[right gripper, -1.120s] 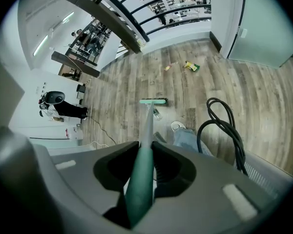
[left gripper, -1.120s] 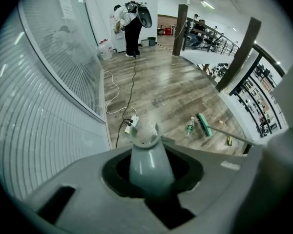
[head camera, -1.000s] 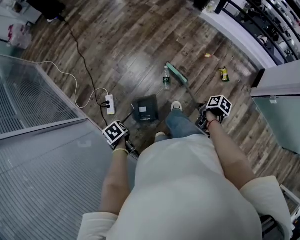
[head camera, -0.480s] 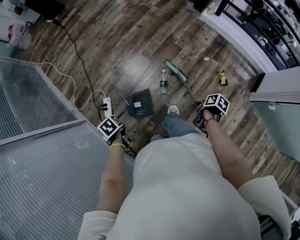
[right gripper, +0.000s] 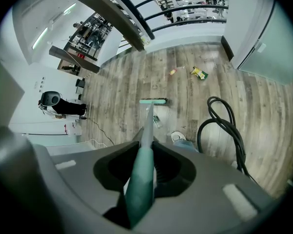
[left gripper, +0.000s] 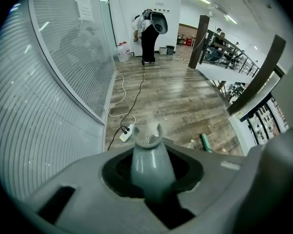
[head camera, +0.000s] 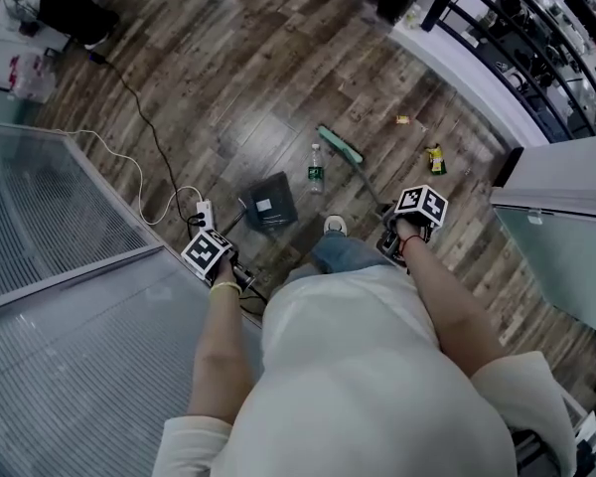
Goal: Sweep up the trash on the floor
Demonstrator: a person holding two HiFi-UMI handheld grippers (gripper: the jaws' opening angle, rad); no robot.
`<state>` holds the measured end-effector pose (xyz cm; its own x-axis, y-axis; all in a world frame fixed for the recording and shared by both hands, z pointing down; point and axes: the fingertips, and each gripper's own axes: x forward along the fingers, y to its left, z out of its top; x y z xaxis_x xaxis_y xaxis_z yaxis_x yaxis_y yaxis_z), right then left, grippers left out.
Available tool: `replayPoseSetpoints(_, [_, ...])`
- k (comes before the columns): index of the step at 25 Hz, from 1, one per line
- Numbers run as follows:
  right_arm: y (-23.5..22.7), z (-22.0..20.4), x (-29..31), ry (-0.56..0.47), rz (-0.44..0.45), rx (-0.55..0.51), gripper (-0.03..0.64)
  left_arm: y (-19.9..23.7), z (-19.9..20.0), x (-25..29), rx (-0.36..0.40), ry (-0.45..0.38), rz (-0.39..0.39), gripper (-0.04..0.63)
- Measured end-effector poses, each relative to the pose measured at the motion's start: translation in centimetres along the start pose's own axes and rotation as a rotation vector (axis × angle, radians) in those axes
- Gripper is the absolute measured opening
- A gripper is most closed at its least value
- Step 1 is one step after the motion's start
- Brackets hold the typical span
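Head view: my left gripper (left gripper: 149,179) is clamped on the dustpan (head camera: 269,205) handle, my right gripper (right gripper: 139,179) on the broom (head camera: 340,145) handle. A bottle (head camera: 316,167) lies beside the broom head, a yellow wrapper (head camera: 435,157) farther off.

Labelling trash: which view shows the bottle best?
Head view: the bottle shows whole, unblocked, beside the broom head. Right gripper view has it small beside the broom handle; left gripper view catches only a tiny part, low in the picture.
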<state>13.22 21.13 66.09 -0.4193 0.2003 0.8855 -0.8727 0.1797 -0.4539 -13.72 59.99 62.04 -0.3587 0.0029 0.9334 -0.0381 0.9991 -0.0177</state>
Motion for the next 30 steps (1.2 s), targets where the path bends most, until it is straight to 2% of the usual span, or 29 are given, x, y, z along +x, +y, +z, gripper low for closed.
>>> replayPoseSetpoints(4, [-0.2,1.6,0.2,-0.004,-0.007,0.003,0.097,-1.8,0.9,0.3,-0.008,-0.005,0.0,0.089])
replayPoseSetpoints(13, [0.0,2.7,1.2,-0.031,0.026,0.115,0.097,-5.6,3.5,1.2,0.038,-0.02,-0.011,0.087])
replayPoseSetpoints(22, [0.3,1.8,3.0,-0.015,-0.01,0.153,0.096,-7.4,5.3,2.3,0.064,-0.006,-0.015,0.087])
replayPoseSetpoints(26, [0.7,0.4,3.9,-0.013,-0.013,0.225,0.097,-6.9,5.8,2.9,0.048,0.008,-0.008,0.087])
replayPoseSetpoints(30, [1.1,-1.2,4.8,-0.012,-0.02,0.304,0.097,-6.6,6.6,3.8,0.064,0.017,-0.017,0.087])
